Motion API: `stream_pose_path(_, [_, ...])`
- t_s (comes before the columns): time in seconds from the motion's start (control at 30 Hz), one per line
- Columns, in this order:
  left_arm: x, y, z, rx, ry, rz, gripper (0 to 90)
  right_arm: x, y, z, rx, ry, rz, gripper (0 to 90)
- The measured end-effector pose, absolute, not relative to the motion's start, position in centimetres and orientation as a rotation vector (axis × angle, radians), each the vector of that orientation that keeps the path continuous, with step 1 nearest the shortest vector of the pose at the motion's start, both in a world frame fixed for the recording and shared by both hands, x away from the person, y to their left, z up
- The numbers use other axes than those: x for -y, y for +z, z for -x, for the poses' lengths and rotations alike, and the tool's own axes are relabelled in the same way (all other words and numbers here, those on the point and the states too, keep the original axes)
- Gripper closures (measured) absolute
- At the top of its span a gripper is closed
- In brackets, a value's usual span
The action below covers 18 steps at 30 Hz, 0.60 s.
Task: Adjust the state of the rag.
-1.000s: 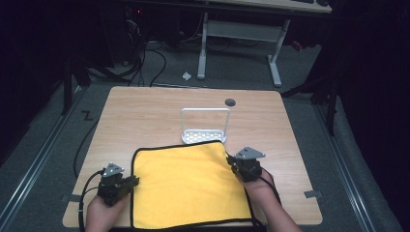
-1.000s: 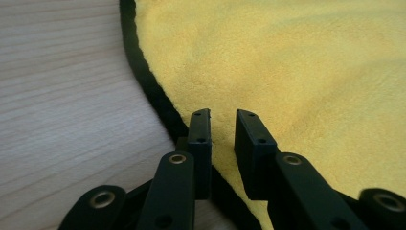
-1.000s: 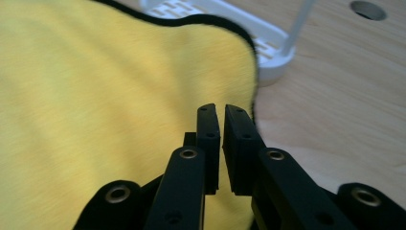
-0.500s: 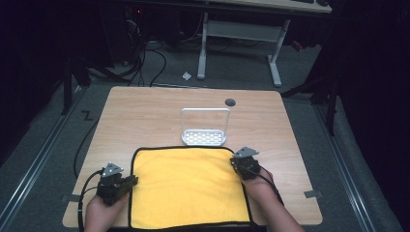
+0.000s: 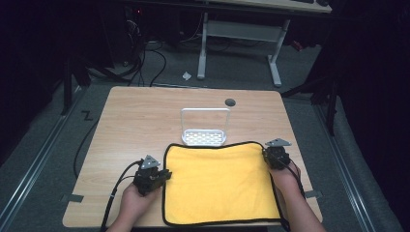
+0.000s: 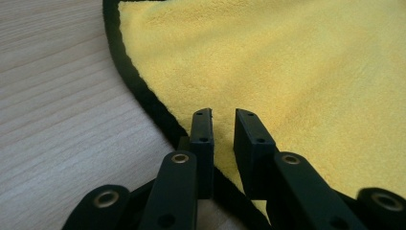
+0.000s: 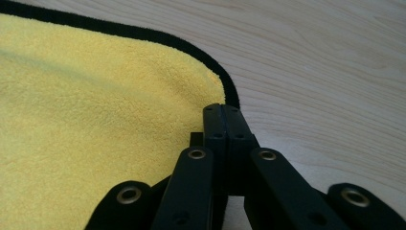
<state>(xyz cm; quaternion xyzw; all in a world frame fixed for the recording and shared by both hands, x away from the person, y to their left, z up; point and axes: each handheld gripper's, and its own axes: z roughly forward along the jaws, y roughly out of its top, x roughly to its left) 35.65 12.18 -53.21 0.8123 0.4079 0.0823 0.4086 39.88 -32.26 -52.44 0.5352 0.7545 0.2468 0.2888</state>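
A yellow cloth (image 5: 220,183) with a black border lies flat on the near half of the wooden table (image 5: 135,121). My right gripper (image 5: 269,152) is at the cloth's far right corner. In the right gripper view its jaws (image 7: 224,109) are pressed together on the black border of the cloth (image 7: 95,96). My left gripper (image 5: 166,175) is at the cloth's left edge. In the left gripper view its jaws (image 6: 222,115) stand a little apart over the border, with the cloth (image 6: 287,72) showing through the gap.
A small white perforated tray with a wire frame (image 5: 204,130) stands just beyond the cloth's far edge. A dark round hole (image 5: 230,102) sits near the table's far edge. Bare wood lies to the left and at the back.
Both grippers have moved to the right, and the cloth has slid right with them. Its right corner now lies closer to the table's right edge.
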Motion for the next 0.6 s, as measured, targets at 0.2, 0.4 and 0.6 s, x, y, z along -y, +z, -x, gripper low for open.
stream_pose_path(0.2, [-12.6, -53.2, -35.4, -1.025, 0.200, -2.039, 76.8, 31.8, -51.9, -39.3, -1.998, 0.673, -1.413, 79.8])
stream_pose_path(0.4, [-12.8, -52.9, -35.3, -1.026, 0.224, -2.002, 71.9, 31.5, -50.6, -37.8, -1.963, 0.738, -1.378, 76.0])
stream_pose_path(0.6, [-13.3, -52.6, -35.6, -1.036, 0.259, -1.975, 66.0, 31.4, -50.3, -36.2, -1.949, 0.788, -1.371, 71.5])
